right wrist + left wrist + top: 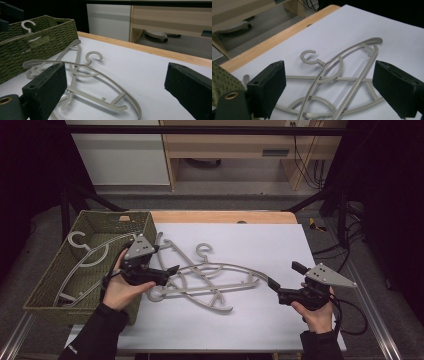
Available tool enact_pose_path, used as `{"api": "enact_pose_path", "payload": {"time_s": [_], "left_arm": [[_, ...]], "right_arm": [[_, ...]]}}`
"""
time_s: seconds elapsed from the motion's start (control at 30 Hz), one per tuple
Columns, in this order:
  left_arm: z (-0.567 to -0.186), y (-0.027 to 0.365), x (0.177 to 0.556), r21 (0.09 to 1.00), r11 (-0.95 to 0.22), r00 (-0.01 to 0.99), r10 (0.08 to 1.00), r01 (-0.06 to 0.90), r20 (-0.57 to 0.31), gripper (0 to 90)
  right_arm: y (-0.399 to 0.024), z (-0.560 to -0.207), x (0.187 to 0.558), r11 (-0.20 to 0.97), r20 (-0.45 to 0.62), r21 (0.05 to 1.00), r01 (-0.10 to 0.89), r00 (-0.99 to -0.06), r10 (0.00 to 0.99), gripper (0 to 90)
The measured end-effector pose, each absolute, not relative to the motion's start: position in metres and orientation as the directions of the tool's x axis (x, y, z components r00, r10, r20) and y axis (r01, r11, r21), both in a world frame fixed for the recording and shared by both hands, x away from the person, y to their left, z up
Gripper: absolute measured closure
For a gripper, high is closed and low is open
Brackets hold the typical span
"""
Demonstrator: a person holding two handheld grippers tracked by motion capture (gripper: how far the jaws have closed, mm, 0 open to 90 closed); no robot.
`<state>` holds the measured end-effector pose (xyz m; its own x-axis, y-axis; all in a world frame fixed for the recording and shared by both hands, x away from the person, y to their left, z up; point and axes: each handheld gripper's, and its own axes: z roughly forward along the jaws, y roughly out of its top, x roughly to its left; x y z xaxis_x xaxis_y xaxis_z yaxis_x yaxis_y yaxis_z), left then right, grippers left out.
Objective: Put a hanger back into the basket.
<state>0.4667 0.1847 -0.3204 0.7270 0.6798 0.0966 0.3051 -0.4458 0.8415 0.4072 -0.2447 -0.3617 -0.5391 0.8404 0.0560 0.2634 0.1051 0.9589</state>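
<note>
Surface: white sheet over a wooden bench (220, 216); dark surroundings, pale cabinets at the far side.
Task's thing: pile of grey plastic hangers (210, 280) lying tangled at the middle of the bench, left of centre, overlapping one another.
Basket: green woven basket (47, 282) at the left edge, one hanger (87, 257) already inside, its hook toward the far side.
Left gripper: left gripper (170, 272) is at the left end of the pile, jaws wide apart with nothing between them; the left gripper view looks down the jaws onto crossed hanger bars (329, 82).
Right gripper: right gripper (287, 277) sits at the right end of the pile, jaws spread wide and empty, just beside the tip of the nearest hanger arm.
Handling, judged: light, stiff, thin plastic; smooth and likely slippery between flat pads; hooks (93, 57) may snag neighbouring hangers when one is lifted.
Where to hold, judged: on the straight lower bar or the shoulder arm of the topmost hanger, away from crossings, so one comes free alone.
Risk, judged: a second hanger dragged along.
</note>
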Motion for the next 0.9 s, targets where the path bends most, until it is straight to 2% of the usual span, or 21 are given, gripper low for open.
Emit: {"api": "enact_pose_path", "payload": {"time_s": [0.23,0.37,0.57,0.7,0.9], "left_arm": [[-0.341,0.156,0.489,0.780,-0.527,0.749,0.652,0.337,0.117,12.0],[-0.358,0.147,0.505,0.759,-0.528,0.744,0.662,0.381,0.087,15.8],[-0.379,0.140,0.521,0.708,-0.574,0.751,0.654,0.412,0.093,19.1],[-0.404,0.140,0.538,0.669,-0.572,0.720,0.690,0.475,0.079,23.9],[-0.425,0.138,0.548,0.628,-0.605,0.724,0.684,0.490,0.094,33.8]], "right_arm": [[-0.244,-0.362,0.408,0.105,0.059,0.958,0.266,-0.542,0.838,4.4],[-0.244,-0.362,0.408,0.107,0.057,0.959,0.263,-0.547,0.835,4.4],[-0.244,-0.362,0.408,0.103,0.061,0.959,0.265,-0.546,0.836,4.4],[-0.243,-0.362,0.408,0.100,0.065,0.959,0.265,-0.550,0.833,4.3],[-0.244,-0.362,0.408,0.102,0.067,0.957,0.270,-0.551,0.832,4.3]]}}
